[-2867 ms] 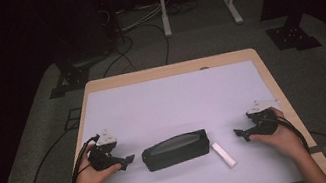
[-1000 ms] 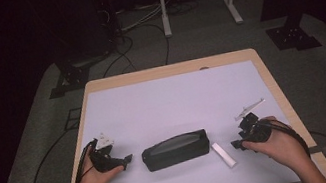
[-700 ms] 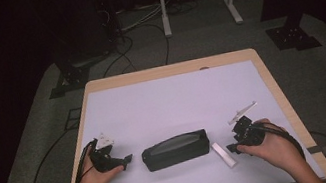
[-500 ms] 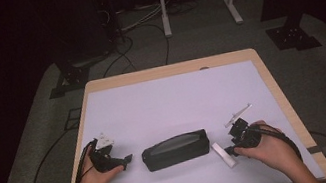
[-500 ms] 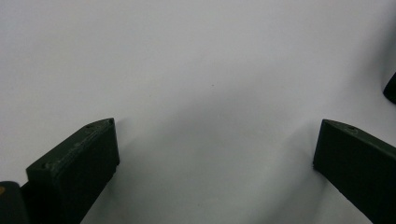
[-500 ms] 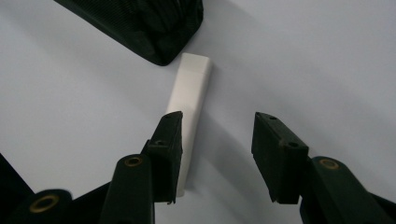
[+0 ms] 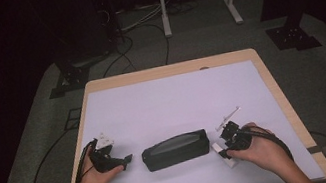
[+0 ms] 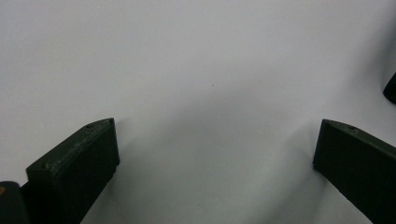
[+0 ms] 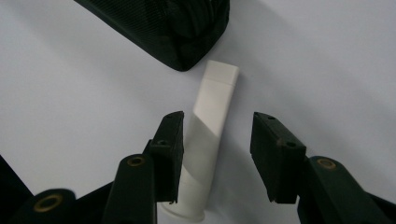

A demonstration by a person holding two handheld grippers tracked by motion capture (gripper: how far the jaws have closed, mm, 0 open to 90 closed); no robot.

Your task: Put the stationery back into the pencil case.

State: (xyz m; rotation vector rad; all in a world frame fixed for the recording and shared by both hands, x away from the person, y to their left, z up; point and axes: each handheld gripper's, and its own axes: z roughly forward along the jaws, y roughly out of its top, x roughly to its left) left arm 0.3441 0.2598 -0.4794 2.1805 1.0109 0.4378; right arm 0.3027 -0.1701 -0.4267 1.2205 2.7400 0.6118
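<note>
Two grippers: right gripper [image 9: 215, 154] jaws closing astride the white plastic tube [image 9: 205, 154] beside the black zip pouch [image 7: 175, 149] (no pinch yet); left gripper [image 8: 215, 154] spread, idle. Next: clamp squarely, lift

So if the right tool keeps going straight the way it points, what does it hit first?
Probably the black case. The right tool straddles the white tube, which lies along its line, and the case's end sits just past the tube's far end; depth is unclear.

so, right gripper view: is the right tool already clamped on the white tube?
No: the white tube lies between the right tool's jaws, which have just been closing, but a clear gap remains beside one jaw.
</note>
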